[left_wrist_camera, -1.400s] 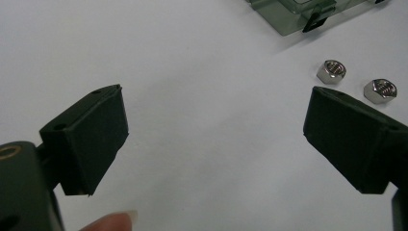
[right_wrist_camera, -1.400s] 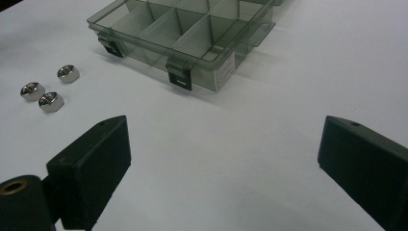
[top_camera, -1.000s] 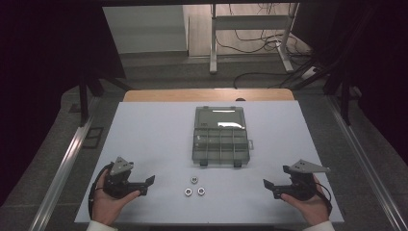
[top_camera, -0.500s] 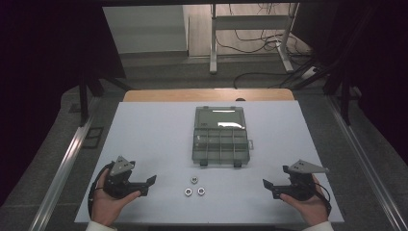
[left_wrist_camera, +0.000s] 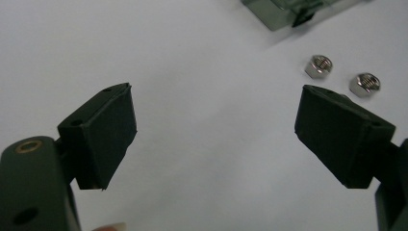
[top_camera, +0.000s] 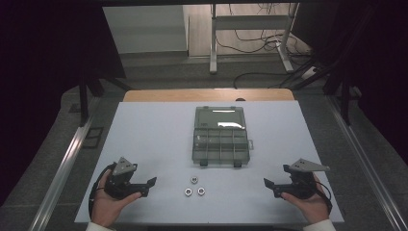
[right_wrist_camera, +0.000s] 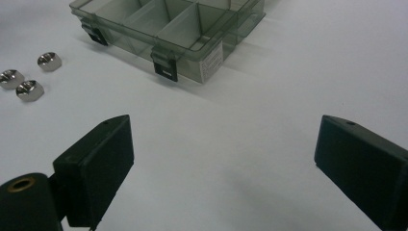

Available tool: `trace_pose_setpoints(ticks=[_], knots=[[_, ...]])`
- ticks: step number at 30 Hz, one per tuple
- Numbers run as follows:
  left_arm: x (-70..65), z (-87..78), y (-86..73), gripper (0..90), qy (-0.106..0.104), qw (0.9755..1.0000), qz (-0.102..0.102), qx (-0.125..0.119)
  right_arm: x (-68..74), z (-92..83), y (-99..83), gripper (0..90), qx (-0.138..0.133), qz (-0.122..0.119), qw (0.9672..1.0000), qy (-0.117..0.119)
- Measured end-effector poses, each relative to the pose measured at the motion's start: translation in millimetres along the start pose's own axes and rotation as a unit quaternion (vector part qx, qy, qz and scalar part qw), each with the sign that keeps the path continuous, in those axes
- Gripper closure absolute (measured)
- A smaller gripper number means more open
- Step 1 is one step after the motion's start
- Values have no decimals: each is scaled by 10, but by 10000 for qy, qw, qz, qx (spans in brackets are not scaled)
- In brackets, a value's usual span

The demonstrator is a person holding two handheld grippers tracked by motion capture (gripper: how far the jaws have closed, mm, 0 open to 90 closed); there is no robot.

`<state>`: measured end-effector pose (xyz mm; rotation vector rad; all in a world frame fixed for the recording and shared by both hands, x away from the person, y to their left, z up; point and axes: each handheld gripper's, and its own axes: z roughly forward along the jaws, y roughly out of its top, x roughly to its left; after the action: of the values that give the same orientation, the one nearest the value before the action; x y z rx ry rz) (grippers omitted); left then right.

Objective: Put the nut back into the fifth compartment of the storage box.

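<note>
While both the left gripper [top_camera: 149, 185] and right gripper [top_camera: 269, 186] rest spread and empty on the desk [top_camera: 154, 139], those three small steel nuts [top_camera: 194, 187] look hard, slippery, best pinched across their flats.

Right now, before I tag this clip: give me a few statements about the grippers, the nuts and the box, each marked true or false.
1. Three nuts lie loose on the table. True.
2. The left gripper is shut on a nut. False: its jaws stand wide apart with nothing between them.
3. The box stands open, its lid folded back away from the person. True.
4. The nuts sit in a compartment of the box. False: they lie on the table in front of it, on the person's side.
5. The right gripper is open and holds nothing. True.
</note>
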<state>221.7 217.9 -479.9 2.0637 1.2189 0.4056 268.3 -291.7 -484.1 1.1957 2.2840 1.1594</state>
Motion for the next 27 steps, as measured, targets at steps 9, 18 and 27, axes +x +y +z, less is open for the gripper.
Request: trace_pose_setpoints(ticks=[9, 18, 27], knots=[[-119, 135, 96, 133, -332, 9984, 322, 321, 29, -14, -18, 66, -49, -23, 9997, 228], [-198, 177, 290, 130, -324, 9968, 529, 504, 9, -32, -32, 66, -69, -37, 9997, 224], [-225, 184, 465, 137, -443, 9941, 803, 570, 42, -7, -28, 68, -44, -131, 9995, 277]])
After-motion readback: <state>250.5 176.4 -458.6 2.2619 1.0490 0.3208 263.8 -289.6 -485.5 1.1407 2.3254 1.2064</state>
